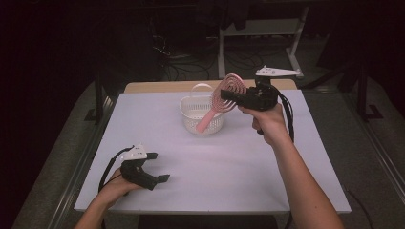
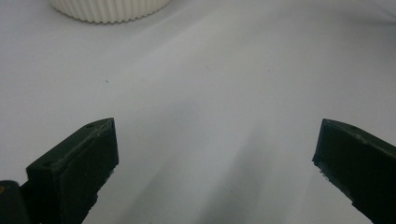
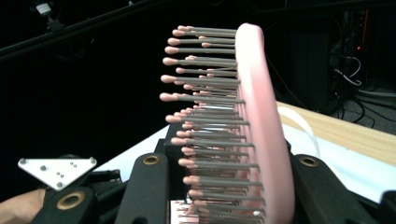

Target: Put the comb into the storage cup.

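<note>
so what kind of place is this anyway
Probably a lab or recording setup rather than a home: a white-topped table lit in a dark room, a bare metal frame and loose cables on the floor behind it, and handheld tongs with cameras.

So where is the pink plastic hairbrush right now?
In the high view the pink plastic hairbrush is held up in the right gripper, right of centre, its handle slanting down over the white ribbed basket.
</note>
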The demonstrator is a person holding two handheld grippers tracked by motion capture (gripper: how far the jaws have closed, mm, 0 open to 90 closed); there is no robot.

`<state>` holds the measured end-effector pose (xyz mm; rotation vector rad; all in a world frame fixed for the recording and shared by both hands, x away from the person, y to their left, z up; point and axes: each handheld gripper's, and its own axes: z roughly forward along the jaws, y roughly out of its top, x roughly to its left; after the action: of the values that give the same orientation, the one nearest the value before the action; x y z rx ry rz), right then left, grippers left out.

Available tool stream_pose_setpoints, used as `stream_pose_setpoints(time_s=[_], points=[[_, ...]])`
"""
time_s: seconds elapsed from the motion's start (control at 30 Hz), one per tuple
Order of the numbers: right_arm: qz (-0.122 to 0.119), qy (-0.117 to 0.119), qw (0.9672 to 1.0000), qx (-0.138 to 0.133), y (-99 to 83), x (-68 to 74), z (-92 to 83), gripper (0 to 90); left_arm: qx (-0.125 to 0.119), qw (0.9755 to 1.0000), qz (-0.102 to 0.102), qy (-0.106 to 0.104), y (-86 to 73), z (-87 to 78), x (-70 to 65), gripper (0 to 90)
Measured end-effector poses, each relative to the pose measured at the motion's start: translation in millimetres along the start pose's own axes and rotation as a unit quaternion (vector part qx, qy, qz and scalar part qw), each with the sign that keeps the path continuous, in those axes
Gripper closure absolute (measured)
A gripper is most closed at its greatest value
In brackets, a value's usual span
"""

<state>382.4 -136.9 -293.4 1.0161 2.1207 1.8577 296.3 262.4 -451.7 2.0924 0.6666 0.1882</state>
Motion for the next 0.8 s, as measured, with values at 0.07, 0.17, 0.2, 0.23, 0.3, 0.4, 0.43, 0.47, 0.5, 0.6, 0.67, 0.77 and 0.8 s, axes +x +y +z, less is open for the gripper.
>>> stream_pose_setpoints(time_s=[0.07, 0.17, 0.2, 0.23, 0.3, 0.4, 0.43, 0.47, 0.5, 0.6, 0.67, 0.77, 0.8], points=[[0.000, -0.002, 1.0000, -0.005, 3.7, -1.2, 0.2, 62.6, 0.001, 1.0000, 0.000, 0.000, 0.0, 0.1, 0.0, 0.0], [0.002, -0.004, 0.9999, -0.013, 8.4, -2.6, 0.5, 62.6, 0.001, 1.0000, 0.001, 0.000, -0.1, 0.1, -0.1, 0.0], [0.001, -0.006, 0.9999, -0.014, 9.7, -3.1, 0.8, 62.6, 0.001, 1.0000, 0.001, -0.001, -0.1, 0.2, -0.2, 0.0], [0.003, -0.007, 0.9998, -0.016, 10.9, -3.7, 1.4, 62.6, 0.001, 1.0000, 0.001, -0.001, -0.2, 0.3, -0.4, 0.0], [0.003, -0.011, 0.9997, -0.020, 13.2, -5.5, 2.8, 62.6, 0.002, 1.0000, 0.002, 0.000, -0.1, 0.4, -0.7, 0.0], [0.006, -0.015, 0.9995, -0.025, 16.2, -8.2, 4.0, 62.6, 0.001, 1.0000, 0.003, 0.001, -0.3, 0.5, -1.0, 0.0], [0.005, -0.016, 0.9995, -0.028, 16.7, -9.1, 4.3, 62.6, 0.001, 1.0000, 0.003, 0.001, -0.4, 0.6, -1.1, 0.0], [0.007, -0.018, 0.9993, -0.030, 17.7, -10.5, 4.7, 62.6, 0.001, 1.0000, 0.003, 0.001, -0.4, 0.6, -1.2, 0.0], [0.008, -0.020, 0.9992, -0.033, 18.5, -11.8, 5.1, 62.6, 0.001, 1.0000, 0.005, 0.002, -0.4, 0.6, -1.2, 0.0], [0.010, -0.029, 0.9988, -0.038, 20.2, -15.7, 6.5, 62.7, 0.000, 1.0000, 0.005, 0.001, -0.5, 0.6, -1.3, 0.0], [0.012, -0.033, 0.9985, -0.041, 20.9, -18.6, 7.7, 62.7, 0.000, 1.0000, 0.006, 0.002, -0.5, 0.9, -1.3, 0.0], [0.019, -0.039, 0.9980, -0.046, 21.0, -24.3, 11.8, 62.6, 0.001, 1.0000, 0.006, 0.002, -0.7, 1.0, -1.4, 0.0], [0.019, -0.041, 0.9979, -0.047, 20.8, -25.3, 12.8, 62.7, 0.001, 1.0000, 0.007, 0.002, -0.7, 0.9, -1.4, 0.0]])
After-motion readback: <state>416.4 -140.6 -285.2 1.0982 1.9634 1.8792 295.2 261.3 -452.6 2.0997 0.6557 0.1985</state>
